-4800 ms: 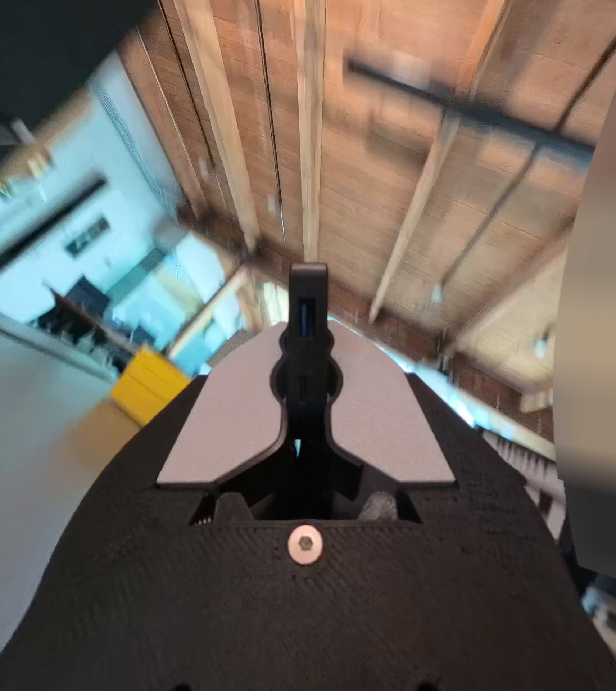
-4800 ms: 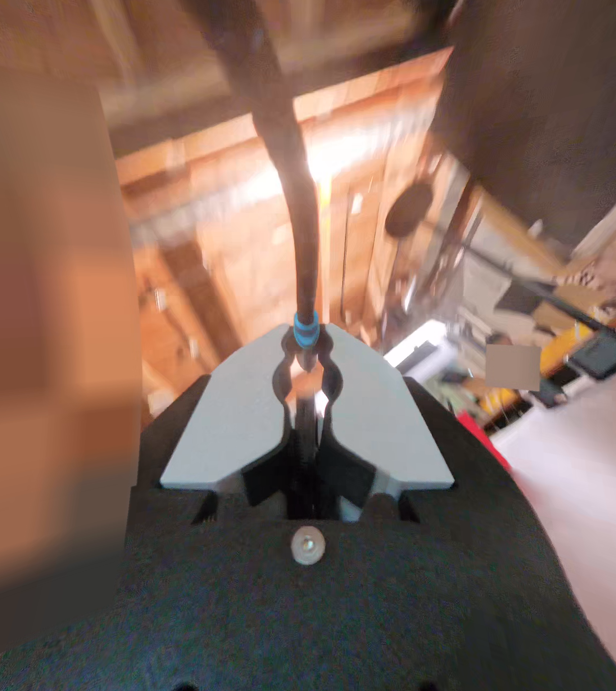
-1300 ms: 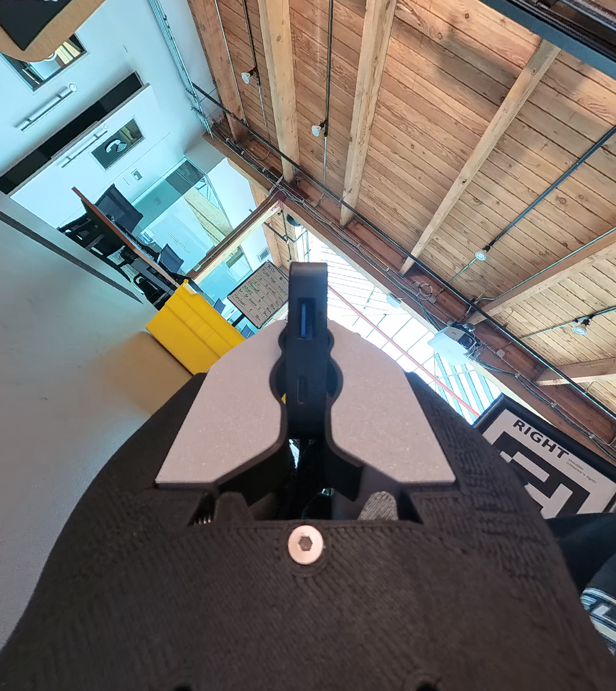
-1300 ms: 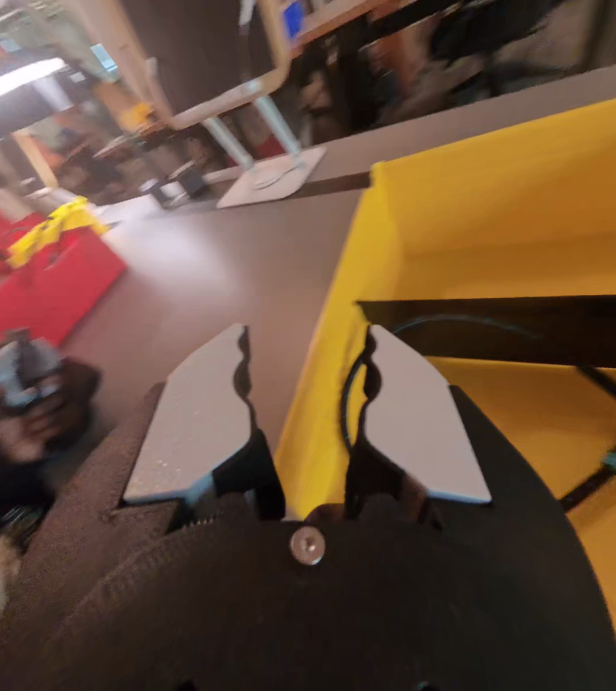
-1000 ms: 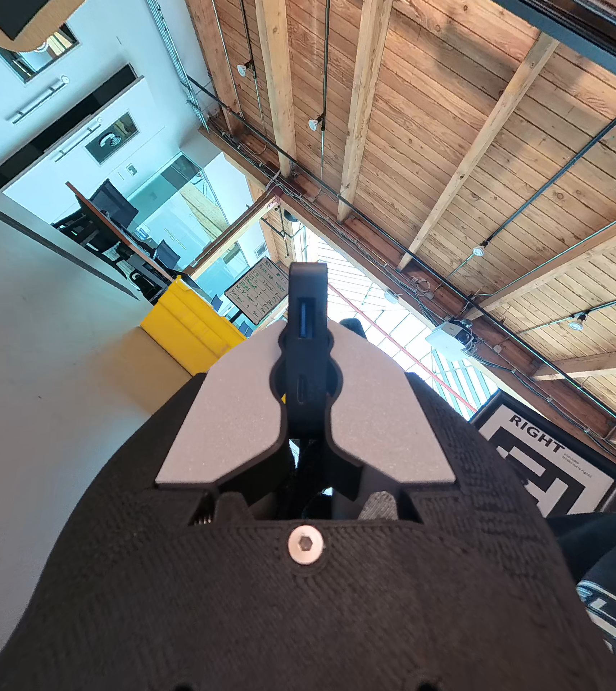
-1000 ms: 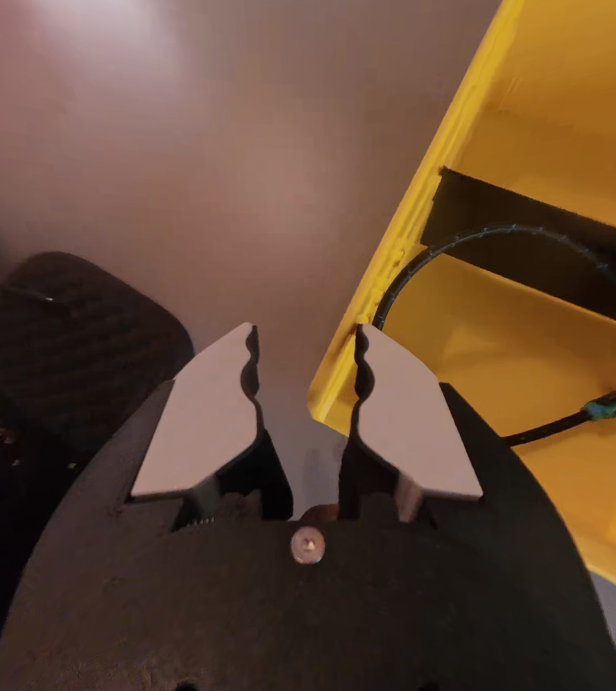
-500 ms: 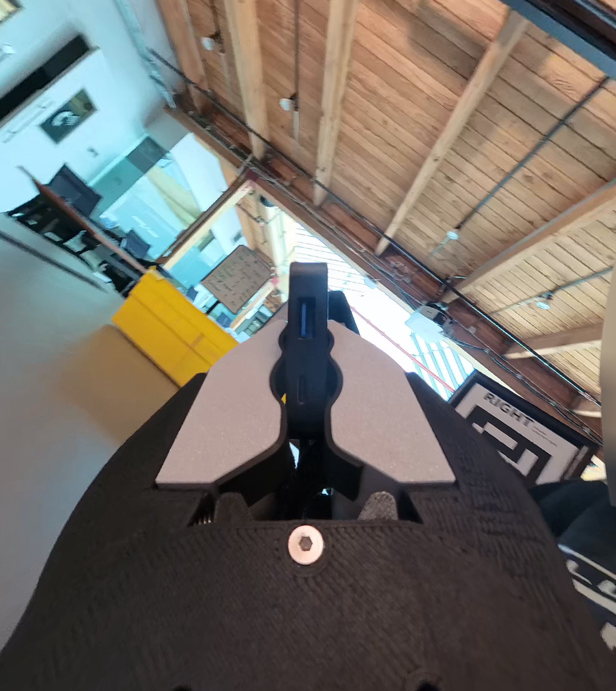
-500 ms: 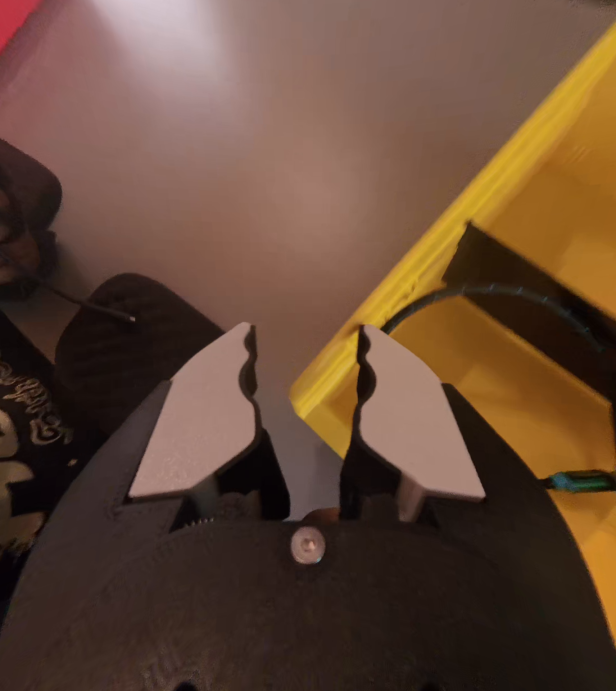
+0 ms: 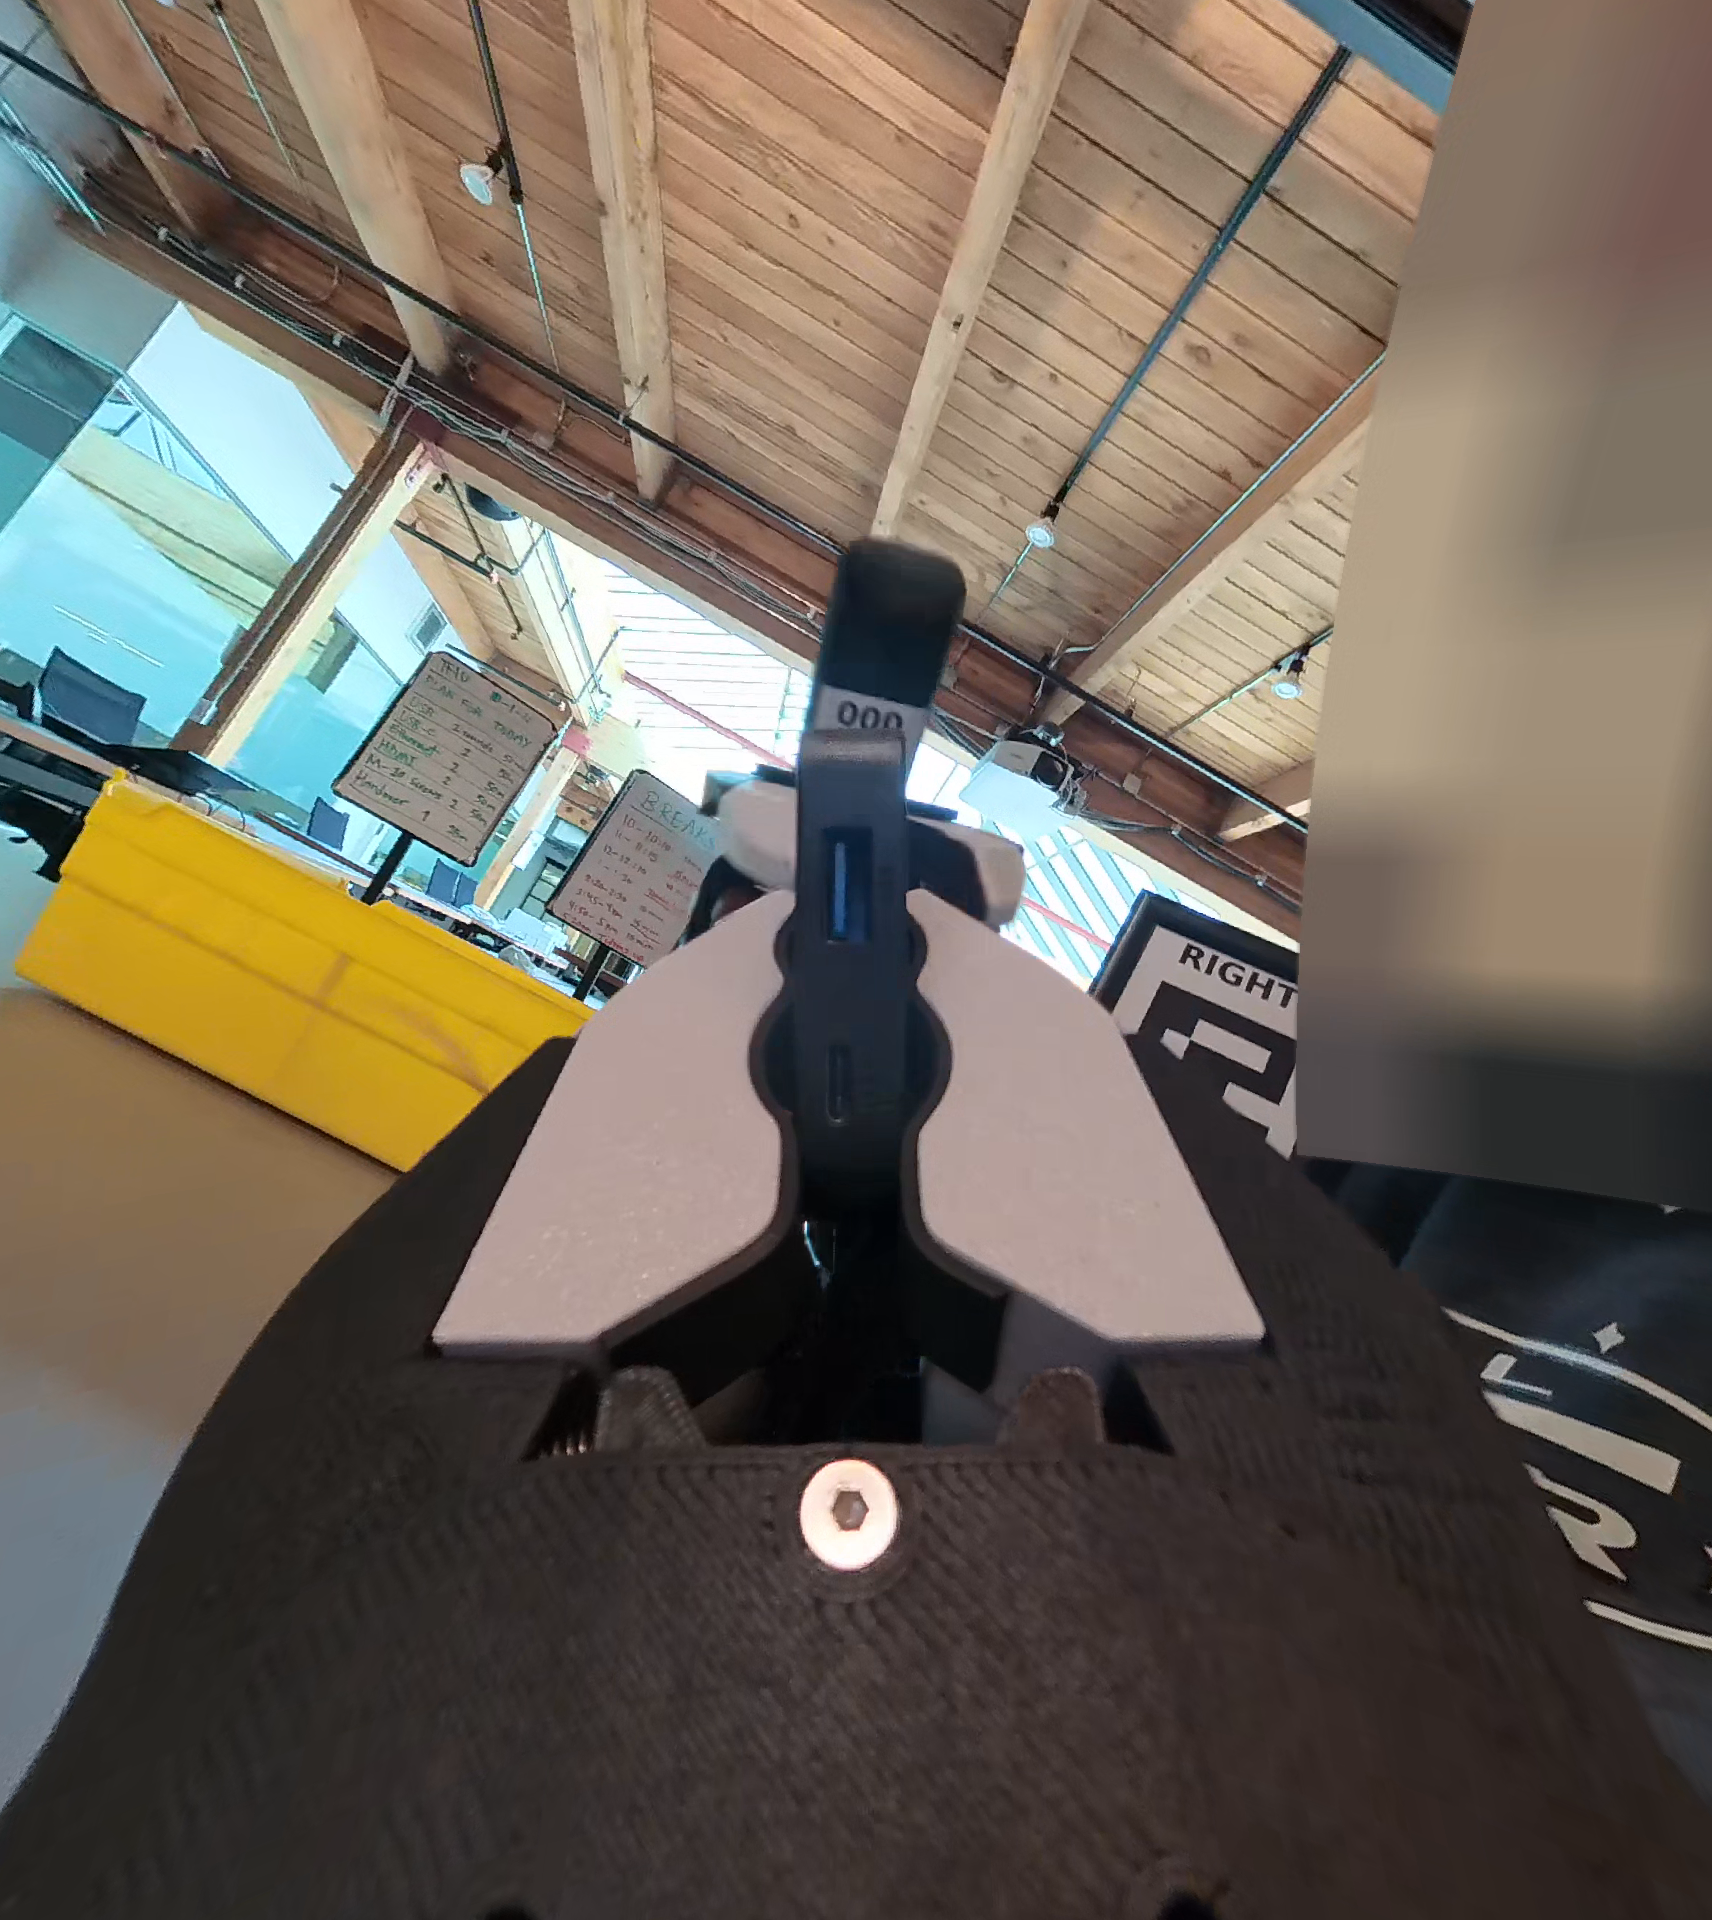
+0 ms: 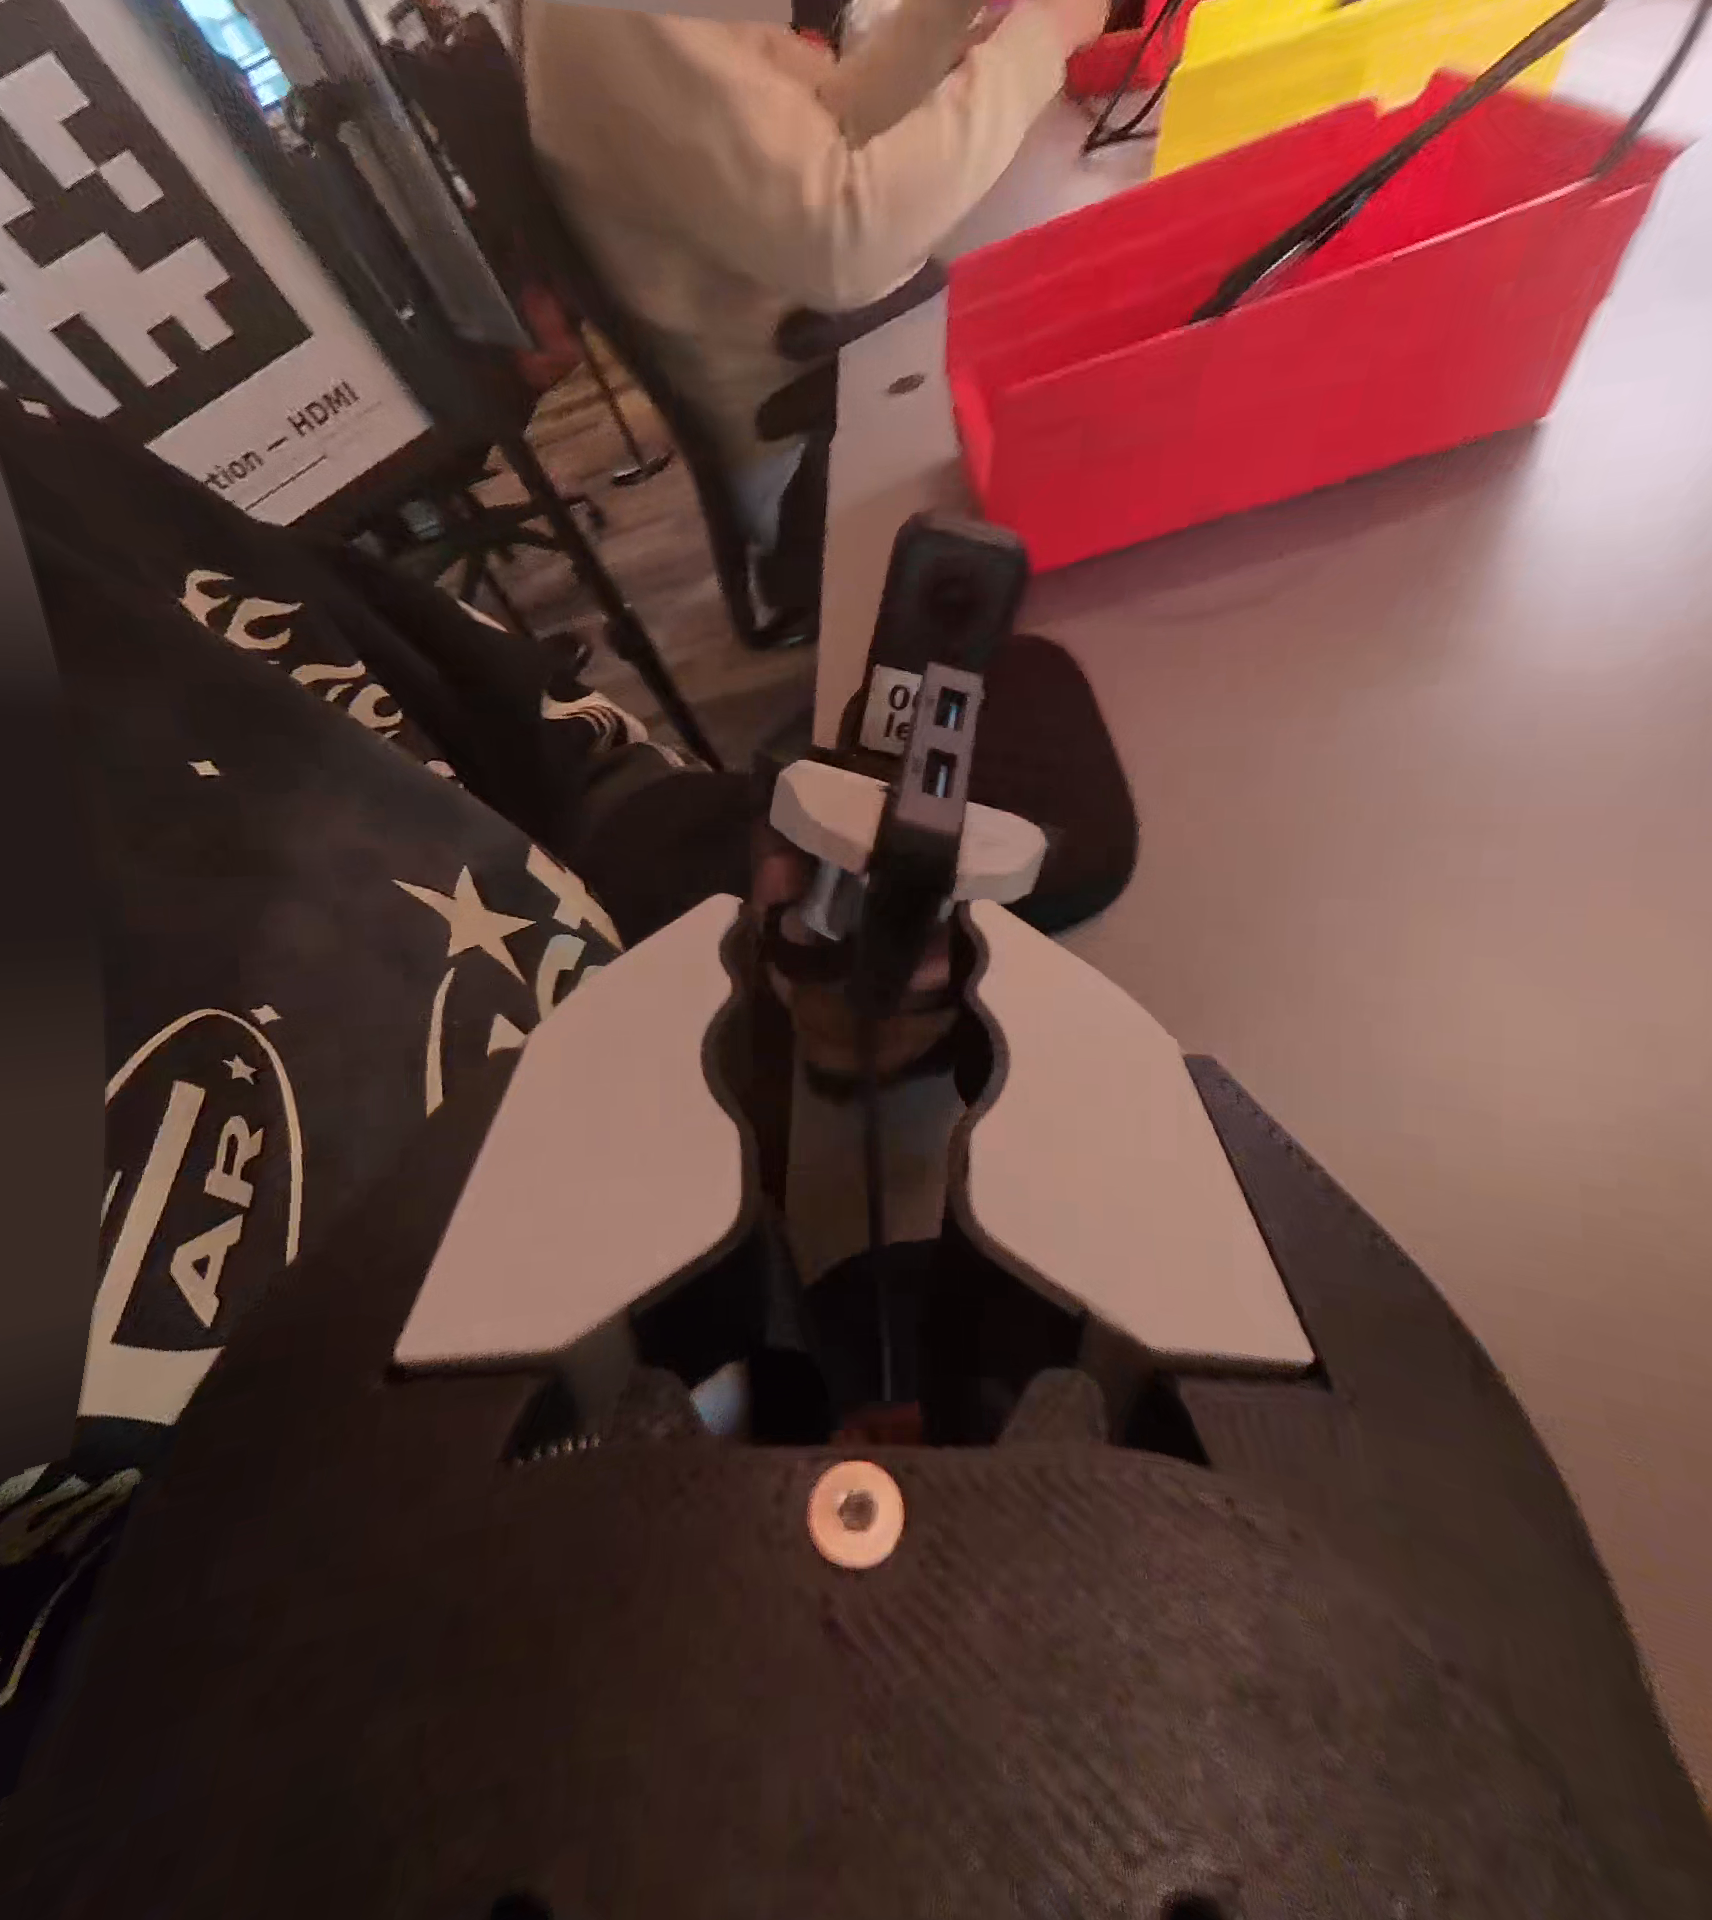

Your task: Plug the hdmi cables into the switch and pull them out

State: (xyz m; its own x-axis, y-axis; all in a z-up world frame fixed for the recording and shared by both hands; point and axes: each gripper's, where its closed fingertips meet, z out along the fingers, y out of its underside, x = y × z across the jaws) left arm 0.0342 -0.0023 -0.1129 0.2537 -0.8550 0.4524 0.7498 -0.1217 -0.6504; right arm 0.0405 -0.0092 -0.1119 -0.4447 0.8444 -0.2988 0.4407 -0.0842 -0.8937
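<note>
My left gripper (image 9: 850, 935) is shut on the switch (image 9: 852, 800), a narrow black box with a blue port, held upright above the table. In the right wrist view the switch (image 10: 940, 748) shows two ports and faces me, clamped between the left gripper's white fingers (image 10: 831, 816). My right gripper (image 10: 852, 925) is open and empty, its tips just short of the switch's lower end. A thin black lead (image 10: 875, 1195) runs down from the switch between my right fingers. The right gripper's fingers (image 9: 987, 862) show behind the switch in the left wrist view. No HDMI cable is in view.
A yellow bin (image 9: 291, 977) stands on the grey table (image 10: 1454, 935) at the left. A red bin (image 10: 1247, 343) with black cables stands at the far right. A person in a dark printed shirt (image 10: 260, 935) is close on the left, another in a cream top (image 10: 727, 156) behind.
My right gripper let go of the blue-ringed cable, left it in the yellow bin, then swung round to face the switch. My left gripper tilted down, still holding the switch.
</note>
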